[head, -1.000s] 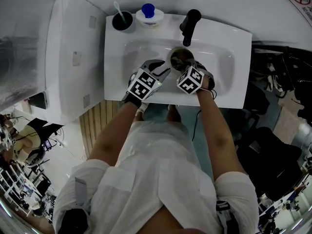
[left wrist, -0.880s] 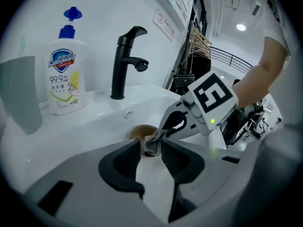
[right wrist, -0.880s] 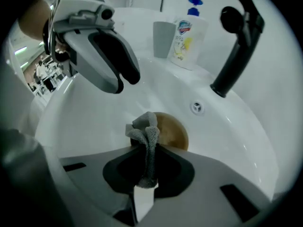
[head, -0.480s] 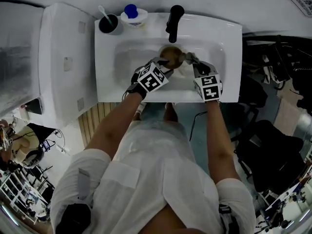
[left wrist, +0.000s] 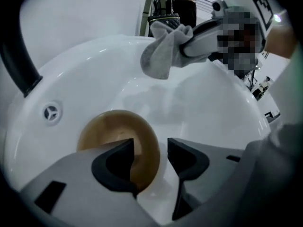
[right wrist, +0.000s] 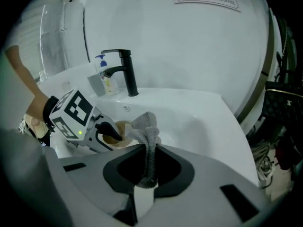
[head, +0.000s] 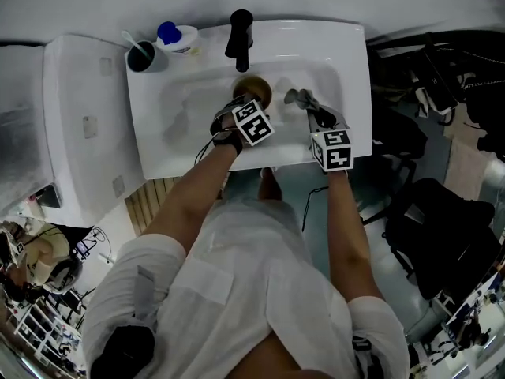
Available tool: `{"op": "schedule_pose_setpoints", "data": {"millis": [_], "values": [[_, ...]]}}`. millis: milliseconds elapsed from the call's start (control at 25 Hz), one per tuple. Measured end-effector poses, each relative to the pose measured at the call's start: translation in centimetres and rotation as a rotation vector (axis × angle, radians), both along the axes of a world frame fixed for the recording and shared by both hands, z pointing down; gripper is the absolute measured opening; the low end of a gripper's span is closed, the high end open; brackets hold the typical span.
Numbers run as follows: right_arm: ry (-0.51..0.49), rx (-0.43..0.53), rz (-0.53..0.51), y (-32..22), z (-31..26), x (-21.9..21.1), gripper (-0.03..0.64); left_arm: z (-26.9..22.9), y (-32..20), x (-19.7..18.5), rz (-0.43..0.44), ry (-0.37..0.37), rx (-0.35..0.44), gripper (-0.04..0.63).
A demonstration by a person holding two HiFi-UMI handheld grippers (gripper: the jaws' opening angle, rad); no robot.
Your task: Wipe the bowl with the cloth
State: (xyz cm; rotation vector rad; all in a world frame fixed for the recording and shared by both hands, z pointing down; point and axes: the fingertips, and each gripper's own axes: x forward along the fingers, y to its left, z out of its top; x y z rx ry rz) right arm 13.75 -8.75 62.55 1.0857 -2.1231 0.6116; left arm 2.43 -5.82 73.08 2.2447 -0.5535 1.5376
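A brown bowl rests in the white sink, below the black faucet. My left gripper points down at it; in the left gripper view the bowl has its rim between the two jaws. One finger is inside, the other outside, and a gap shows at the pads. The left gripper has just been opening and stands open. My right gripper is shut on a grey cloth, off to the right of the bowl. The cloth hangs bunched from the right gripper.
The black faucet stands at the sink's back edge. A black cup with a toothbrush and a blue-capped bottle sit at the back left corner. The overflow hole is in the basin wall. Dark bags lie right of the sink.
Both grippers were together at the bowl under the faucet. The right gripper has drawn away to the right with the cloth; the left has lowered with the bowl into the basin.
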Motion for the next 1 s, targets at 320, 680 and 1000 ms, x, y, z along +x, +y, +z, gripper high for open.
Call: {"op": "schedule_pose_setpoints", "data": {"millis": [320,680,1000], "values": [[-0.027,0.005,0.008,0.8,-0.4,0.7,0.051,-0.6,-1.3,0.1,-0.002,0.008,0.015,0.036],[-0.015,0.115,-0.095,0.1,-5.1,-2.5,0.051,-13.6,-2.3,4.3,-0.130,0.530,-0.003,0.017],[0.075,0.217,-0.233,0.2,-10.4,-5.9,0.051,-19.0,-1.3,4.9,-0.048,0.611,0.039,0.017]]}}
